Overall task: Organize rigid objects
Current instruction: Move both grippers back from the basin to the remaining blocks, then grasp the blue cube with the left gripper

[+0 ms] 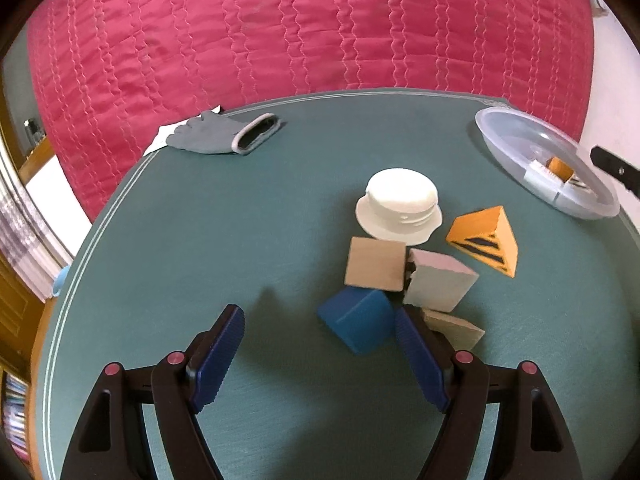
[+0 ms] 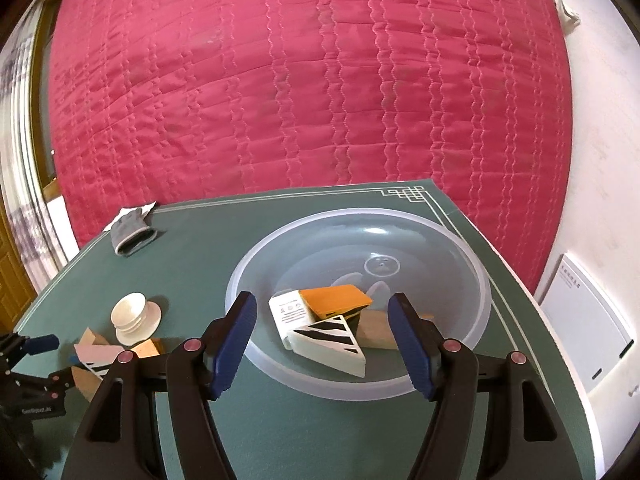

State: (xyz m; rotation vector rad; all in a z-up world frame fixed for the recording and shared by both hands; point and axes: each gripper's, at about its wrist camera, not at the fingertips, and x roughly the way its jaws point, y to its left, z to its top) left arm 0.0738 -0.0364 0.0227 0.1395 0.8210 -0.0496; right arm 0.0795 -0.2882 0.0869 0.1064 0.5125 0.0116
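your left gripper (image 1: 320, 320) hung wide apart, blue block (image 1: 356, 320) beside its right finger. your right gripper (image 2: 322, 308) gaped over the bowl (image 2: 460, 344) rim, mid-frame.

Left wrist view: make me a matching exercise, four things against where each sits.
Things:
1. grey glove
2. white hat-shaped piece
3. blue block
4. clear plastic bowl

Places:
A. just inside the right finger of the left hand-held gripper
B. far right of the green table
C. far left edge of the table
D. middle of the table, behind the block cluster

Pairs: 1-C, 2-D, 3-A, 4-B
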